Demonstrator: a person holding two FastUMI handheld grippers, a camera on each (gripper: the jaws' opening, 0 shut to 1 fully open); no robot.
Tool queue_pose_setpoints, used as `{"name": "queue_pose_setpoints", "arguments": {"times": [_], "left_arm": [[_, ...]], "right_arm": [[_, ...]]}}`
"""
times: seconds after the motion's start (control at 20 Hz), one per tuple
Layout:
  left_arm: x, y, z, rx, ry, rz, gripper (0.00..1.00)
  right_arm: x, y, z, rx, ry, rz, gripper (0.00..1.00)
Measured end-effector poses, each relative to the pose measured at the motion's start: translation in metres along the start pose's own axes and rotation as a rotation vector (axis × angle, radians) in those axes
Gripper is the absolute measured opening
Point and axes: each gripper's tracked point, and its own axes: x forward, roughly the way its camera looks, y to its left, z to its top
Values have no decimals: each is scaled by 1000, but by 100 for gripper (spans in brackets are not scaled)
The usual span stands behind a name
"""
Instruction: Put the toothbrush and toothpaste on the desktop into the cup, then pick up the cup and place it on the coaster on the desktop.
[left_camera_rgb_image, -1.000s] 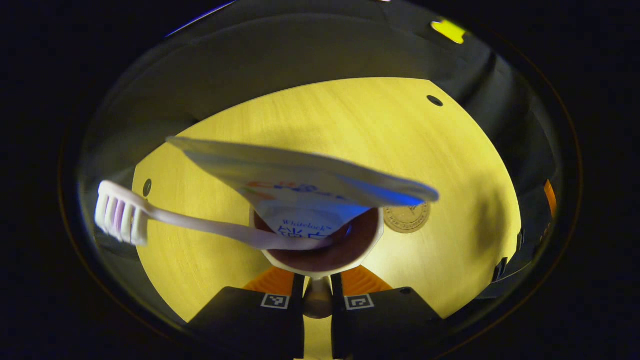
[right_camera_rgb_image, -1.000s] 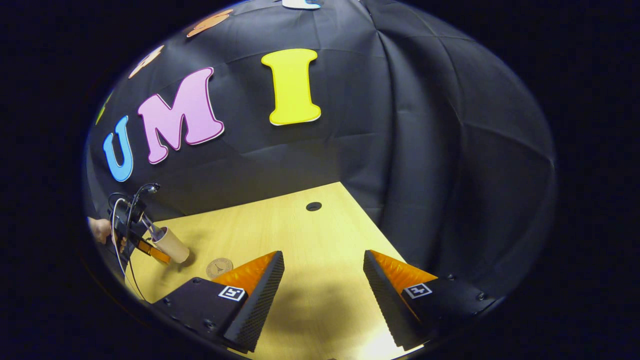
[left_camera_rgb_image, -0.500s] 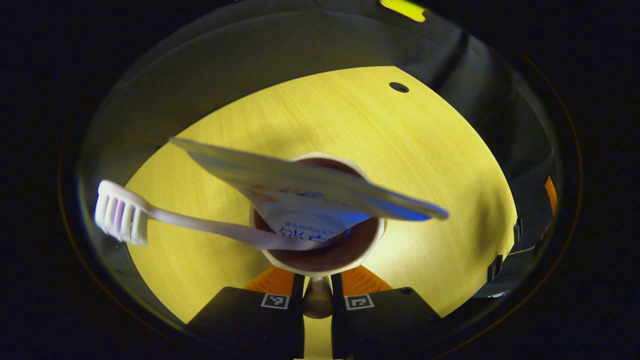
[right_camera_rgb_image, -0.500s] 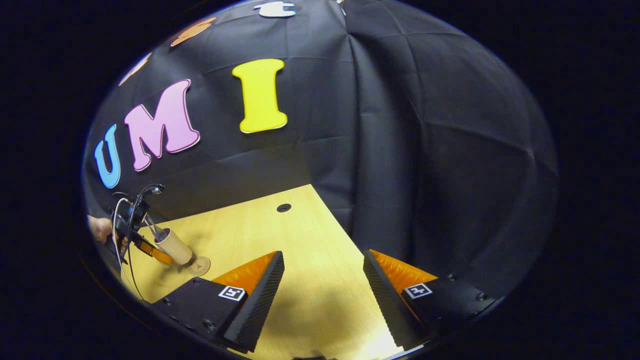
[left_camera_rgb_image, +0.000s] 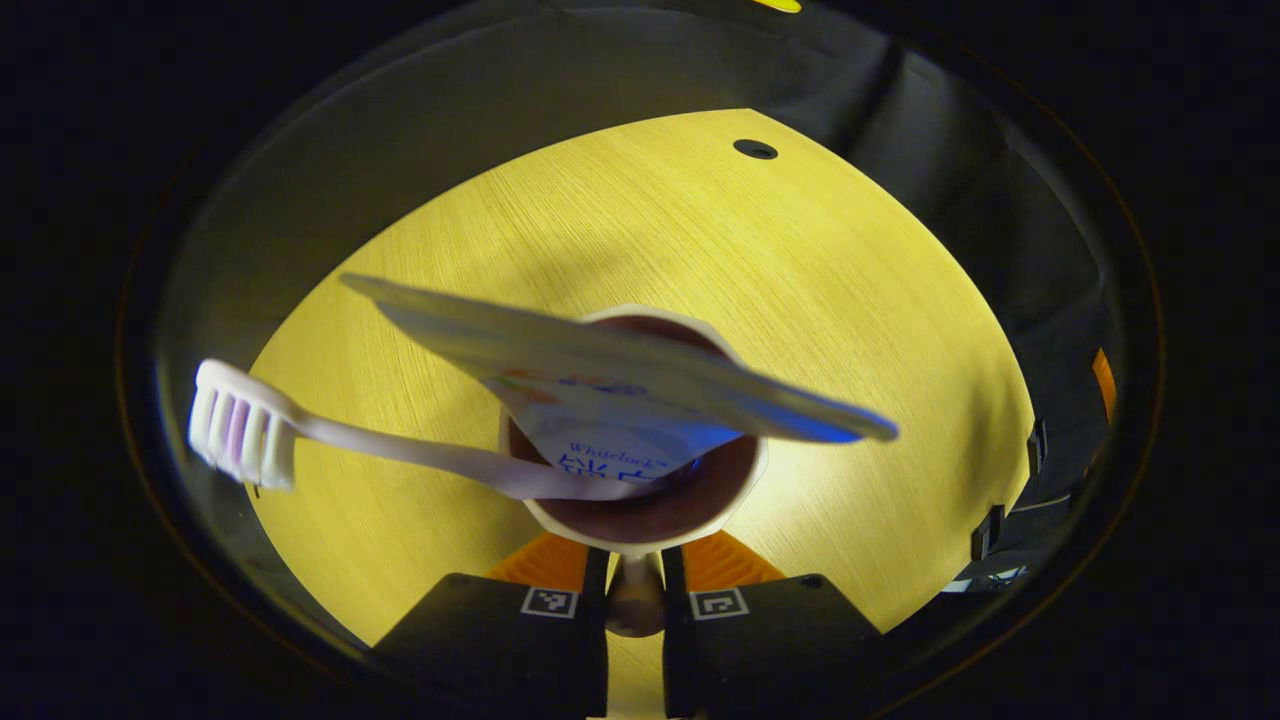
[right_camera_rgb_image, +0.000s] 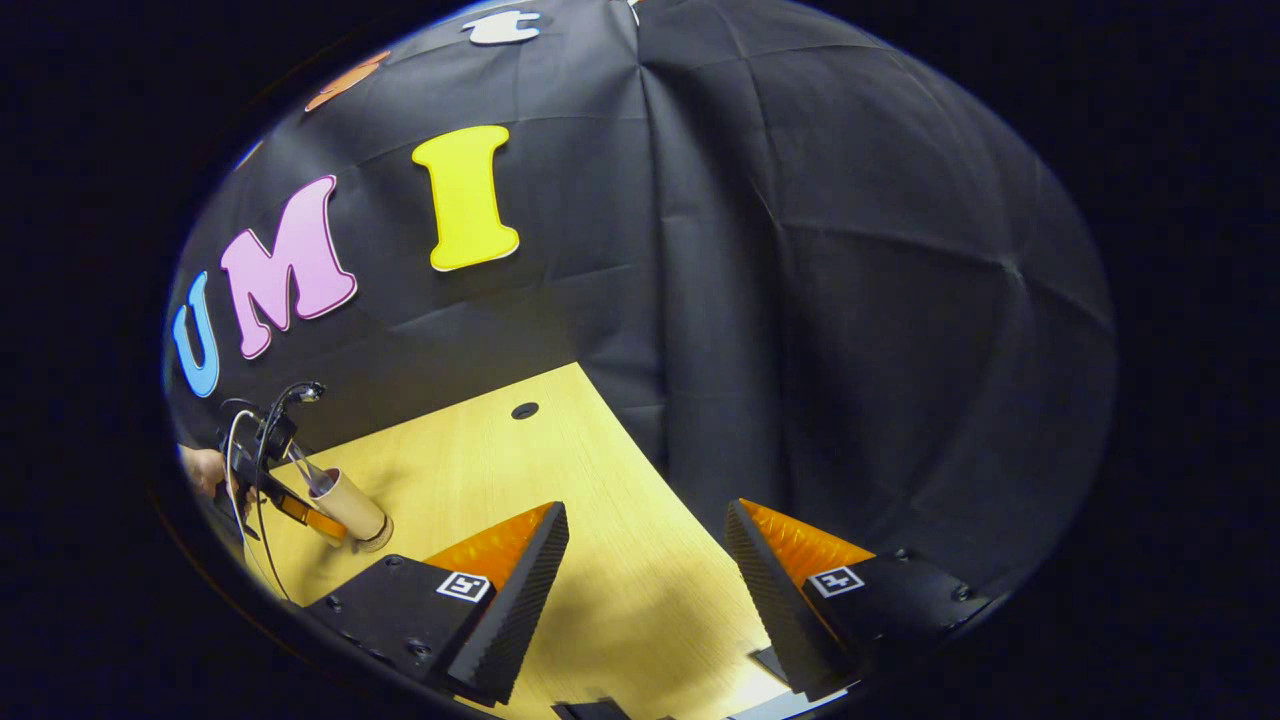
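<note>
The left claw (left_camera_rgb_image: 634, 590) is pressed onto the wall of the tan, round-mouthed paper cup (left_camera_rgb_image: 634, 470), which is pinched between both fingers just ahead of the camera. Inside the cup the flat white toothpaste tube (left_camera_rgb_image: 620, 370) and the pale pink plastic toothbrush (left_camera_rgb_image: 400, 450) are carried, the tube's crimped end jutting up and across the mouth, the bristled head reaching far out to the claw's left.

A second ago the round cork coaster was seen on the yellow wooden desk (left_camera_rgb_image: 700, 230) just to the right of the cup's rim; it is now hidden behind the cup. In the right gripper view the cup (right_camera_rgb_image: 350, 505) is seen tilted in the left claw (right_camera_rgb_image: 300, 510), with its base lowered onto the coaster (right_camera_rgb_image: 378, 543), where earlier the coaster lay apart, ahead of the cup. Whether the base is resting flat or only touching at one edge cannot be told at this size.

It is judged that both items are loaded and the carry is nearly done: what remains is for the cup to be stood upright, centred on the coaster, and released.

The right claw (right_camera_rgb_image: 645, 575) is held spread wide and empty above the desk, well apart from the cup.
</note>
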Motion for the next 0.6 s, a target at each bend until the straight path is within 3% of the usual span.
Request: {"name": "queue_pose_setpoints", "arguments": {"times": [0.1, 0.2, 0.3, 0.35, 0.45, 0.6], "left_arm": [[4, -3, -3, -2, 9, 4, 22], [4, -3, -6, 1, 12, 7, 31], [5, -5, -6, -7, 8, 7, 27], [6, -5, -7, -18, 9, 4, 32], [8, -3, -8, -32, 10, 18, 30], [1, -1, -9, -32, -13, 30, 38]], "right_arm": [[-1, 0, -2, 0, 3, 3, 98], [-4, 0, -3, -8, 3, 4, 98], [-5, 0, -4, -13, 7, 6, 98], [-5, 0, -6, -14, 11, 7, 98], [-8, 2, -8, -13, 15, 8, 98], [-9, 6, -8, -20, 17, 19, 98]]}}
